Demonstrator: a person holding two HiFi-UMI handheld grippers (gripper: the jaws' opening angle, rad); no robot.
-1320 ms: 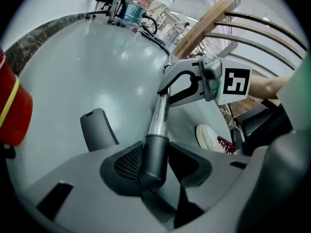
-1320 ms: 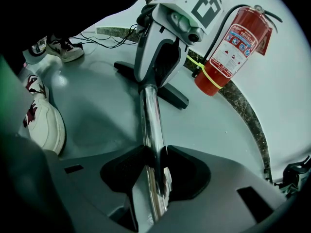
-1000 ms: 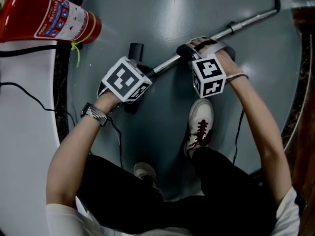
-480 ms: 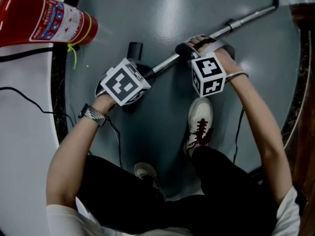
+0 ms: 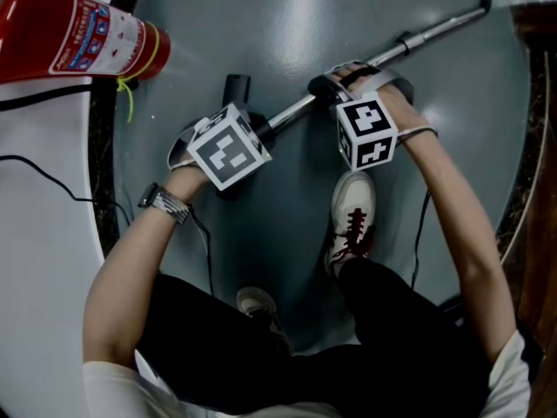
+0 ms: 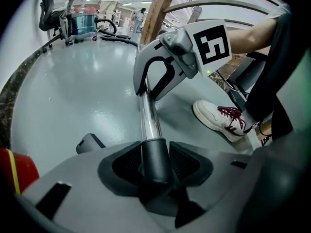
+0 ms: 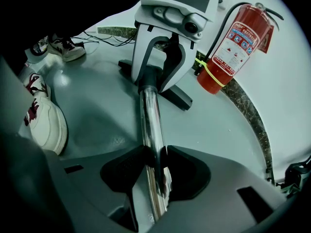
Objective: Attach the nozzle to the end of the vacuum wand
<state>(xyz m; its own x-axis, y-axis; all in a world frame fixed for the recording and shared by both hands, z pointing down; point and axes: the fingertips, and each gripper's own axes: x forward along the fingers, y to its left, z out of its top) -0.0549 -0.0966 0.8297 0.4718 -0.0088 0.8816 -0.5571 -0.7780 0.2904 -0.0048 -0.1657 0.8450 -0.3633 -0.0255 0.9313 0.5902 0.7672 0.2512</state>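
Observation:
The chrome vacuum wand [image 5: 435, 35] runs slanting across the grey floor from the upper right to the black nozzle [image 5: 237, 90]. In the left gripper view the wand [image 6: 148, 120] enters the nozzle's black neck [image 6: 155, 159]. My left gripper [image 6: 156, 166] straddles that neck; its jaws are opening and the pads stand just beside the neck. My right gripper [image 7: 158, 174] is shut on the wand [image 7: 150, 125] higher up the tube. From there the left gripper [image 7: 158, 67] shows over the nozzle head [image 7: 177, 98].
A red fire extinguisher [image 5: 78, 37] lies at the upper left on a white ledge, beside a dark curved floor border [image 5: 106, 146]. The person's white shoe [image 5: 352, 220] stands just below the right gripper. Office chairs and a bin [image 6: 80, 21] are far off.
The left gripper's marker cube has rolled round the nozzle neck. The wand, the nozzle and the right gripper have stayed where they were.

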